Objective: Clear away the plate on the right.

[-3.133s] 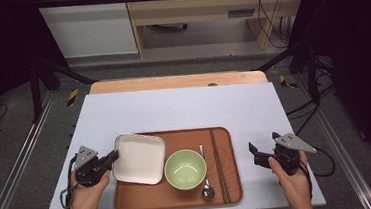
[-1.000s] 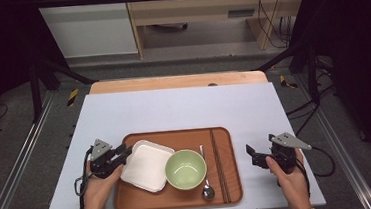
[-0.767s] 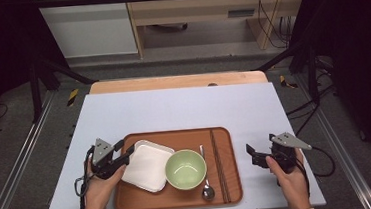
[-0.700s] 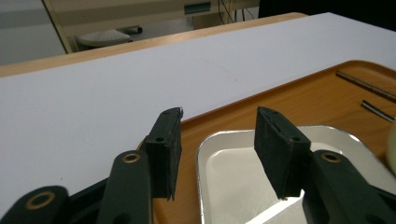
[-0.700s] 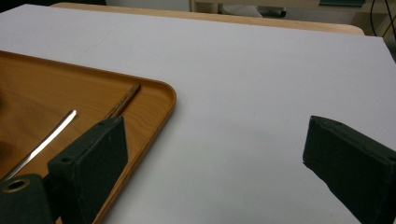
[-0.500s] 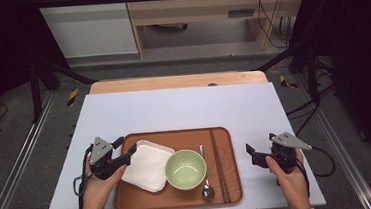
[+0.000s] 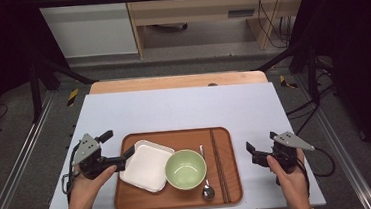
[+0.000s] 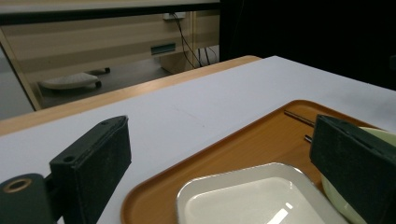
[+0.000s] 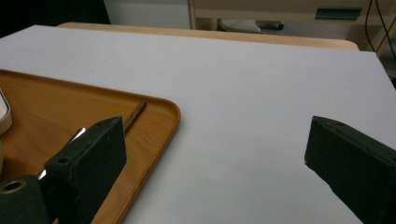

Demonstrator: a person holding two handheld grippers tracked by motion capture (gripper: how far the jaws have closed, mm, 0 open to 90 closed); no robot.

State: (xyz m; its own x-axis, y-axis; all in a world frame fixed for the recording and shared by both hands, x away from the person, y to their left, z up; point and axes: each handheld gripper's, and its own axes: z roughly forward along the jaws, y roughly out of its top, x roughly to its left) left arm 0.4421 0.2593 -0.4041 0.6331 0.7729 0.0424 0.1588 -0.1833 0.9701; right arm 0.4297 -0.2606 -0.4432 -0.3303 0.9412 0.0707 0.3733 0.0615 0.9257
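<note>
The left hand-held gripper (image 7: 127,156) has just been opening; its jaws stand wide over the white square plate's (image 7: 145,165) edge, pressing nothing. The right hand-held gripper (image 7: 251,153) gapes wide near the worktop's (image 7: 183,107) right edge.

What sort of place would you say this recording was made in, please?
Probably a lab or workshop set up for recording: a white table framed by dark metal rails, cables trailing behind, and a wooden tray with a place setting laid out.

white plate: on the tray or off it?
On. The plate lies inside the tray, beside the bowl, free of the open left gripper.
</note>
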